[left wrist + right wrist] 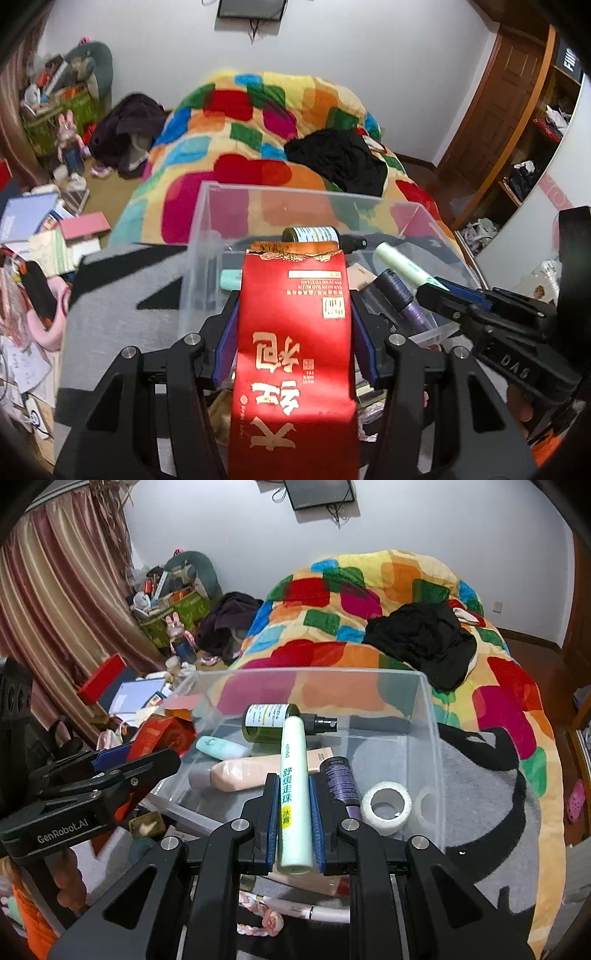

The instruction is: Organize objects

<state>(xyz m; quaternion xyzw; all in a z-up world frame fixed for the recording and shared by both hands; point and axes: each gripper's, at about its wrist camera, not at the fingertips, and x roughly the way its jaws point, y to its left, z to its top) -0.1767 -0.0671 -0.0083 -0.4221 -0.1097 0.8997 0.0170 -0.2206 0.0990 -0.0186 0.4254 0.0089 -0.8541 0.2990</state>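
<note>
Fingers of the left gripper [293, 332] clamp a flat red packet [295, 350] with gold characters and a torn top edge; its far end hangs over the near wall of a clear plastic bin [207, 221]. Only the right wrist view shows what the right gripper [293, 805] pinches between its blue pads: a slim pale-green tube [294, 786], smooth and cylindrical, pointing out over the bin. The left view sees that tube only from the side, and the packet hides much of the bin's floor.

The right view lays the bin open: a peach squeeze tube [251, 771] lying flat, a small mint bottle [221, 747], a dark purple-labelled tube [340, 779], a white roll of tape [386, 805] with a hollow core, and, at the far wall, a dark green spray bottle [271, 722] on its side.

Under the bin lies a grey and black fleece [480, 775], and beyond it a plush blanket [369, 590] of bright coloured patches with black clothing [421, 635] heaped on top.
</note>
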